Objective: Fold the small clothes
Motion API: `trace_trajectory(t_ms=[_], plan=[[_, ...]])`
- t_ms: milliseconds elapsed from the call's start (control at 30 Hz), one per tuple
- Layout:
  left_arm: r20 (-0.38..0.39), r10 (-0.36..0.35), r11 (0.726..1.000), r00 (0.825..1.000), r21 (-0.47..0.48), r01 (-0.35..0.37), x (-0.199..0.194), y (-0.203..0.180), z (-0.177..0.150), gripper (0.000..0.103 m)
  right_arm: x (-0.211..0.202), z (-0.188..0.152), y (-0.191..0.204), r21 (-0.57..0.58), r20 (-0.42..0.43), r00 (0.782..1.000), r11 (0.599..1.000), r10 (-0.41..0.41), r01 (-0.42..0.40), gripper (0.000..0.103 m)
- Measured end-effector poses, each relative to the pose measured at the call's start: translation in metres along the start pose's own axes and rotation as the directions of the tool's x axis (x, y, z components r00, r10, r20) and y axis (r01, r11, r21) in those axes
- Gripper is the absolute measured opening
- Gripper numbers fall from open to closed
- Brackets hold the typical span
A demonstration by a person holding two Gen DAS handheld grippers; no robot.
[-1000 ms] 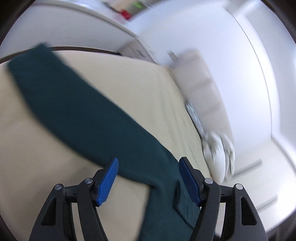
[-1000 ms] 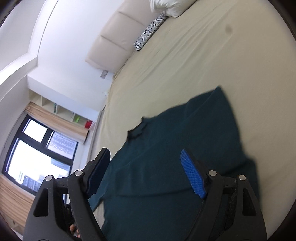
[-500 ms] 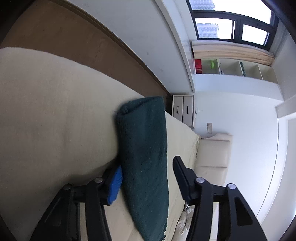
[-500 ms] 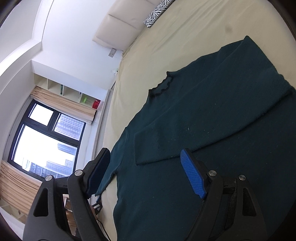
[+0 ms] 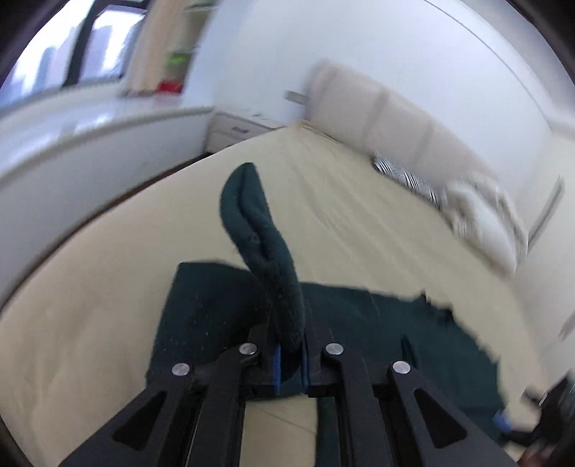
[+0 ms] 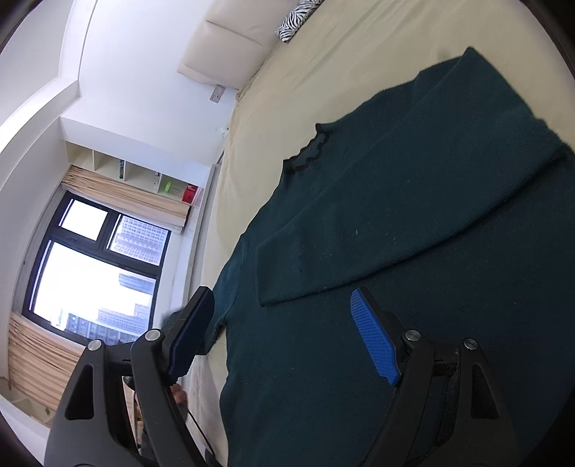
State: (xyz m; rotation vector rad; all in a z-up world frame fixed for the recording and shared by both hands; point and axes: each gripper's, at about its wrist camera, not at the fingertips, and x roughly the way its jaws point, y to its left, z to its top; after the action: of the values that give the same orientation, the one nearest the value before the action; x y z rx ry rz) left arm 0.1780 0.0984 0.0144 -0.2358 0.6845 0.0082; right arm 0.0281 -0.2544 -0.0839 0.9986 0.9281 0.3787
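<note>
Blue-padded left gripper [image 5: 290, 354] is clamped on the sweater's free sleeve [image 5: 260, 237]; jaws just finished closing with the knit between the pads. Sleeve sticks up and forward out of the jaws, doubled over lengthwise, rounded cuff end at the top of the left wrist view. That view is motion-blurred.

Right gripper [image 6: 287, 337] has jaws wide apart, nothing between the pads. It hangs over the lower body of the sweater [image 6: 413, 222]; can't tell if it touches the fabric. Its left finger sits over the sweater's edge, its right finger over the body.

Sweater is dark green knit, lying flat on the bed [image 6: 323, 82], spread across the beige sheet. Other sleeve [image 6: 406, 248] is already folded across the chest, cuff end just ahead of the right gripper's jaws. Ruffled collar [image 6: 309, 151] further on, pointing toward the bed's edge on the window side. Far shoulder reaches toward the headboard end.

Beyond the sweater: bare beige sheet, then a zebra-print cushion [image 6: 294, 18] and a white pillow [image 5: 485, 222] up against the padded cream headboard [image 6: 230, 46]. White bedside drawers [image 5: 237, 129] at the bed's far corner. Farther off, wall shelves [image 6: 143, 176] holding a green and a red item, beige curtains [image 6: 122, 194] and a dark-framed window [image 6: 97, 269] with high-rises outside.
</note>
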Motion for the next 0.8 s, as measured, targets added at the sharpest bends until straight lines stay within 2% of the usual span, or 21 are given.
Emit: trace_trajectory(t_ms=[33,100,167,267,300,433,533,633,733,800], plan=[[-0.001,0.030,0.984,1.000,0.174,-0.030,0.004,-0.044,-0.012,0.009,0.005,0.000,0.001,0.002,-0.014,1.000,1.000,0.006,-0.006,0.079],[0.024,0.070,0.920,0.997,0.384,-0.074,0.005,-0.102,-0.043,0.009,0.016,-0.001,0.002,0.006,-0.045,0.999,1.000,0.022,-0.021,0.079],[0.043,0.094,0.843,0.995,0.528,-0.103,0.010,-0.141,-0.071,0.010,0.029,-0.001,0.004,0.010,-0.081,0.996,0.999,0.037,-0.037,0.079],[0.041,0.112,0.792,0.993,0.600,-0.114,0.016,-0.154,-0.100,0.010,0.054,0.000,0.007,0.029,-0.157,0.984,0.996,0.089,-0.085,0.079],[0.045,0.116,0.785,0.992,0.608,-0.120,0.013,-0.146,-0.115,0.010,0.064,0.000,0.007,0.044,-0.179,0.979,0.995,0.099,-0.093,0.079],[0.077,0.138,0.767,0.987,0.622,-0.156,0.009,-0.151,-0.130,0.010,0.100,-0.003,0.009,0.096,-0.256,0.957,0.989,0.136,-0.115,0.079],[0.099,0.140,0.757,0.985,0.630,-0.171,0.002,-0.145,-0.130,0.011,0.129,-0.008,0.009,0.148,-0.304,0.941,0.983,0.151,-0.110,0.079],[0.112,0.146,0.740,0.983,0.647,-0.184,-0.003,-0.148,-0.136,0.012,0.150,-0.009,0.016,0.163,-0.330,0.927,0.978,0.177,-0.129,0.074],[0.112,0.152,0.728,0.982,0.659,-0.188,0.001,-0.151,-0.140,0.012,0.163,-0.009,0.026,0.172,-0.354,0.911,0.973,0.210,-0.157,0.062],[0.106,0.157,0.732,0.982,0.655,-0.187,0.000,-0.150,-0.141,0.014,0.172,-0.011,0.035,0.130,-0.391,0.902,0.981,0.186,-0.145,0.041]])
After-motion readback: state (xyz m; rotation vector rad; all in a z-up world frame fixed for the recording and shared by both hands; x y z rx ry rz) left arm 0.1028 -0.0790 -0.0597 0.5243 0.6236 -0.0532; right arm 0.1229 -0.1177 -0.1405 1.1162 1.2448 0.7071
